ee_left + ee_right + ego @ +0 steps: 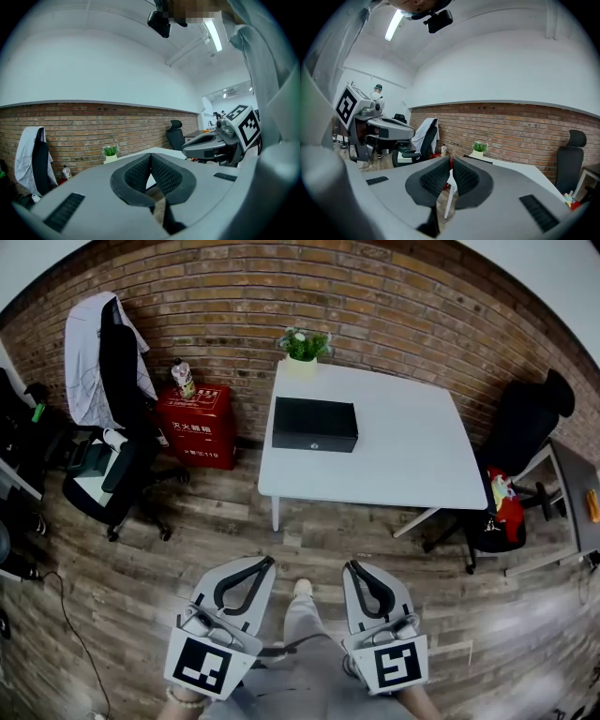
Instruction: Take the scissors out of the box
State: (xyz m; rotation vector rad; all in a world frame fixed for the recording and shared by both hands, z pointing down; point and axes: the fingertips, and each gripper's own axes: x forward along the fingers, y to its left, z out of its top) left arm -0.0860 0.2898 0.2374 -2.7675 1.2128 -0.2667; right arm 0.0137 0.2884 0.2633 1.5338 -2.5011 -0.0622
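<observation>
A closed black box (pixel 314 425) lies on the white table (pixel 403 446), near its left edge. The scissors are not visible in any view. Both grippers hang low over the wooden floor, well short of the table. My left gripper (pixel 267 562) is shut with nothing between its jaws, and in the left gripper view the left gripper (pixel 151 154) points toward the table and brick wall. My right gripper (pixel 349 565) is also shut and empty; in the right gripper view the right gripper (pixel 451 158) has its tips touching. The box is hidden behind the jaws in both gripper views.
A small potted plant (pixel 303 345) stands at the table's far edge. A red cabinet (pixel 197 423) and a chair draped in white cloth (pixel 103 362) are on the left. A black chair (pixel 525 423) with red items stands on the right. My legs (pixel 305 634) show between the grippers.
</observation>
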